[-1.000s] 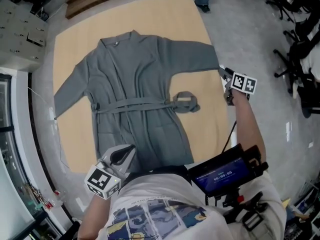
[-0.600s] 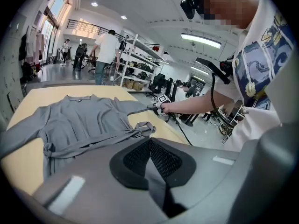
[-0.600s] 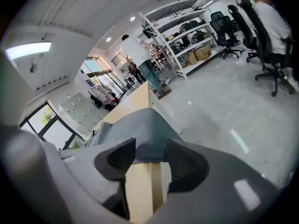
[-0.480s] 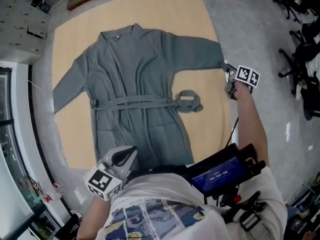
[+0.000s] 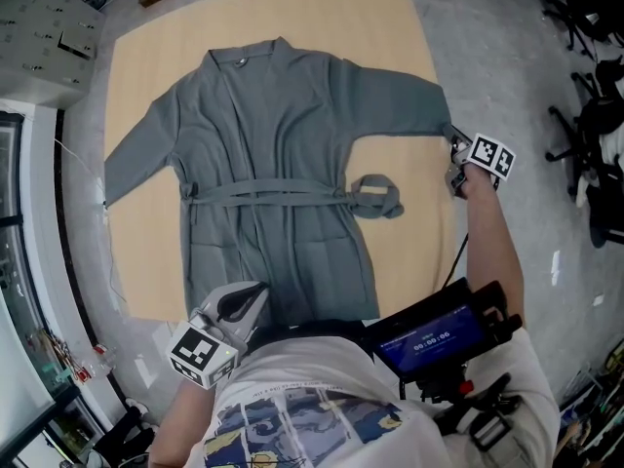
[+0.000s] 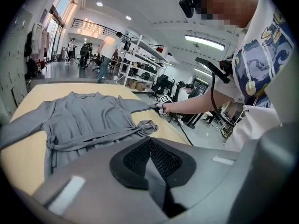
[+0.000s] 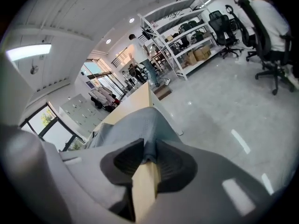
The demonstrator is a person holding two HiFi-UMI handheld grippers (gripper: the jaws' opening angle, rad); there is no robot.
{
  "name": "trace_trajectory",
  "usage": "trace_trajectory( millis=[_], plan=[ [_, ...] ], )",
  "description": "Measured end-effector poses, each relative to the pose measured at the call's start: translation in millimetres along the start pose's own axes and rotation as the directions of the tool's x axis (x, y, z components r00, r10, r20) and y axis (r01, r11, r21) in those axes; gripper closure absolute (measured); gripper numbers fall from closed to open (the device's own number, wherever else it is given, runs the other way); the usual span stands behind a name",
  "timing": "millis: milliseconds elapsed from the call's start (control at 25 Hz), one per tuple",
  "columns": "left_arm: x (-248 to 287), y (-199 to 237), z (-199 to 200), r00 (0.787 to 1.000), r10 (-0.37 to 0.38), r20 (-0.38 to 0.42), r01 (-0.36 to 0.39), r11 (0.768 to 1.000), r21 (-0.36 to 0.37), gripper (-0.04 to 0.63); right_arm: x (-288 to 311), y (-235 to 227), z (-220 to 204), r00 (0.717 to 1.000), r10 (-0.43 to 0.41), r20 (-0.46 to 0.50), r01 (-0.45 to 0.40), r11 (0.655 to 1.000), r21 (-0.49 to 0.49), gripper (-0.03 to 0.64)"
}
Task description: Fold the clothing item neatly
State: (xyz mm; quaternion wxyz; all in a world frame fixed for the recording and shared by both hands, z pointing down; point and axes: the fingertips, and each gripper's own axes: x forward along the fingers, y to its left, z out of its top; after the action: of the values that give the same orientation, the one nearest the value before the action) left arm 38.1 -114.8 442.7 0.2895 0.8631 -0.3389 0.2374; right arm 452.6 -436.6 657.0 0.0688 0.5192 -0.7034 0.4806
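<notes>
A grey robe (image 5: 283, 164) lies spread flat, front up, on a light wooden table (image 5: 409, 252), its belt tied across the waist with the loose end (image 5: 375, 195) on the right. My right gripper (image 5: 453, 147) is at the right sleeve's cuff, at the table's right edge. Its jaws have just been closing, and in the right gripper view the cuff (image 7: 140, 125) is pinched between them, above the table's edge (image 7: 145, 185). My left gripper (image 5: 255, 298) hovers near the robe's bottom hem, shut with nothing in it. The left gripper view shows the robe (image 6: 84, 120) beyond the closed jaws.
Office chairs (image 5: 595, 115) stand on the grey floor right of the table, one with a person seated (image 7: 261, 17). Storage racks (image 6: 140, 59) and people are farther back. White cabinets (image 5: 49, 37) sit at the top left. A screen device (image 5: 429, 334) hangs at my chest.
The right gripper has sunk slightly onto the sleeve cuff at the table's right edge. The left gripper has stayed where it was. The robe lies as before.
</notes>
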Motion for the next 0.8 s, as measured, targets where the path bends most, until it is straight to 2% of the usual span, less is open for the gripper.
trace_trajectory(
  millis=[120, 280, 560, 800],
  plan=[
    [-5, 3, -1, 1.0, 0.01, 0.015, -0.01, 1.0, 0.0, 0.586, -5, 0, 6, 0.998, -0.061, 0.012, 0.062, 0.997, -0.049, 0.58],
    [-14, 4, -5, 0.999, 0.023, 0.035, -0.023, 1.0, -0.014, 0.586, -10, 14, 18, 0.997, -0.067, 0.038, 0.071, 0.994, -0.086, 0.588],
    [-30, 4, -12, 0.996, 0.035, 0.082, -0.032, 0.999, -0.04, 0.586, -17, 51, 32, 0.996, -0.028, 0.086, 0.036, 0.996, -0.085, 0.589],
    [-48, 5, -18, 0.991, 0.053, 0.126, -0.043, 0.996, -0.078, 0.586, -12, 108, 38, 0.995, 0.046, 0.092, -0.033, 0.99, -0.138, 0.591]
  ],
)
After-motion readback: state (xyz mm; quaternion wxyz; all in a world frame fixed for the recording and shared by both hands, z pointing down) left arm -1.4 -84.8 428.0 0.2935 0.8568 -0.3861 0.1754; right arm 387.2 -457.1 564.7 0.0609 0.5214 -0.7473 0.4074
